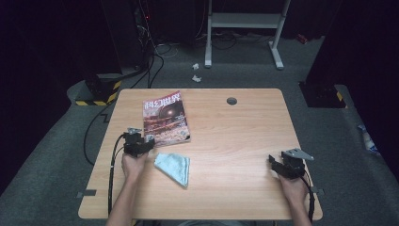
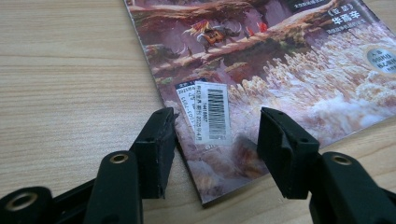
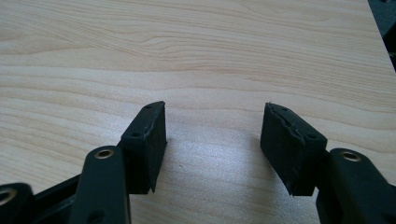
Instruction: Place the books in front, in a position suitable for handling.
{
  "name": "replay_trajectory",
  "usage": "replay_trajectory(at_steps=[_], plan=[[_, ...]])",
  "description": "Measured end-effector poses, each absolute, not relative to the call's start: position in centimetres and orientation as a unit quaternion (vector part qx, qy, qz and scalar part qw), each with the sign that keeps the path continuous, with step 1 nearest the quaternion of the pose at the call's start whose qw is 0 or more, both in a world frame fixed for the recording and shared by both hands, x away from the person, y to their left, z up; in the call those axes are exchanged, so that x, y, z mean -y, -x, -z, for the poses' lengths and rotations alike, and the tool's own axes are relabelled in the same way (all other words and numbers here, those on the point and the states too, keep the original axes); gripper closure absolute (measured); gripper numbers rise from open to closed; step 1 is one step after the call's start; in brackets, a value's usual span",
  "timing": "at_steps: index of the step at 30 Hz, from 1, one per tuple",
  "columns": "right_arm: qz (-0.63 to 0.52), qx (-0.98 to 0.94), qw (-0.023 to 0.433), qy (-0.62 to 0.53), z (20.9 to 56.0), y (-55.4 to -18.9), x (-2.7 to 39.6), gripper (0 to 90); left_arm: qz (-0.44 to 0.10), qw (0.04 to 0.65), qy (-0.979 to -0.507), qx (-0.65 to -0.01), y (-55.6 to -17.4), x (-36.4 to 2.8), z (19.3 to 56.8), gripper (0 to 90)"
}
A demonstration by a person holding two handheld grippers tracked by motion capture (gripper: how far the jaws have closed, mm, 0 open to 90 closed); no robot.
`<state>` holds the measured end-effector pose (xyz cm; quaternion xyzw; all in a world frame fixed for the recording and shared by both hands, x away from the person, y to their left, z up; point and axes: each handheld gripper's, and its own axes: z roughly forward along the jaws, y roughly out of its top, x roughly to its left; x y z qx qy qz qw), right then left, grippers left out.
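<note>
A magazine (image 1: 165, 117) with a reddish fantasy cover lies flat on the left half of the wooden table (image 1: 235, 136). My left gripper (image 1: 140, 136) is at its near left corner. In the left gripper view the jaws (image 2: 215, 126) stand open astride that corner of the magazine (image 2: 280, 70), with its barcode sticker (image 2: 212, 114) between them; the left jaw sits at the cover's edge and the pads do not press on it. A light blue cloth (image 1: 174, 168) lies folded just right of my left hand. My right gripper (image 1: 278, 164) rests near the table's right front, open (image 3: 215, 126) over bare wood.
A round grey cable hole (image 1: 231, 100) sits near the table's far edge. Cables trail from each gripper off the near edge. Beyond the table are a white stand's legs (image 1: 275, 52), floor cables and a black-and-yellow striped base (image 1: 96, 92).
</note>
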<state>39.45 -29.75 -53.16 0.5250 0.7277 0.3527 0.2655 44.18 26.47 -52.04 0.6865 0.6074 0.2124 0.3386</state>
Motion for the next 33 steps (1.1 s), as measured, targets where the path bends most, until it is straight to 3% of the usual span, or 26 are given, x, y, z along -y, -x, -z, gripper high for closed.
replay_trajectory(at_steps=[13, 21, 33], plan=[[-0.348, -0.728, 0.263, -0.529, 53.0, -39.5, 29.7, 41.2, -0.196, 0.332, -0.711, -0.588, -44.6, -24.8, 51.7, 46.5], [-0.328, -0.736, 0.254, -0.535, 52.4, -39.5, 29.2, 54.7, -0.188, 0.34, -0.721, -0.574, -44.7, -23.2, 51.8, 46.5], [-0.349, -0.767, 0.199, -0.5, 50.8, -40.9, 24.8, 60.5, -0.177, 0.344, -0.733, -0.559, -44.5, -22.1, 51.7, 47.4]])
